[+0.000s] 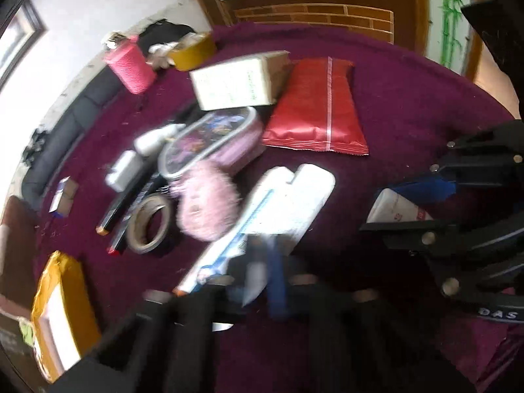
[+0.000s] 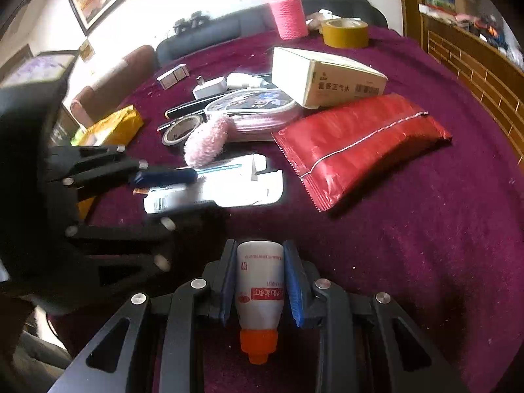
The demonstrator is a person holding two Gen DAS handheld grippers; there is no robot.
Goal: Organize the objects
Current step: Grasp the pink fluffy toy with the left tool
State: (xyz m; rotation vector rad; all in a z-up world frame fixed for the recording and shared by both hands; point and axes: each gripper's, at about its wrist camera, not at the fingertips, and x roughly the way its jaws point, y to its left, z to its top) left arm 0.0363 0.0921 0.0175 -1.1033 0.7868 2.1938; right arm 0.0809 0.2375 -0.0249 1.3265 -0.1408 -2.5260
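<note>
My right gripper [image 2: 260, 275] is shut on a white glue bottle [image 2: 260, 281] with an orange cap, held just above the purple cloth; the bottle also shows in the left wrist view [image 1: 398, 208]. My left gripper [image 1: 262, 281] is blurred and shut on the near end of a white flat package [image 1: 281, 203] lying on the cloth; in the right wrist view its blue pads [image 2: 167, 177] pinch that package [image 2: 226, 190]. A pink fluffy ball [image 1: 206, 203] lies beside the package.
On the purple cloth [image 2: 409, 245] lie a red foil bag [image 2: 360, 144], a white box [image 2: 327, 78], a pink oval tin [image 2: 258, 111], tape rolls [image 2: 181, 129], pens, a charger, a yellow packet [image 2: 111, 127] and a pink yarn spool [image 2: 288, 13].
</note>
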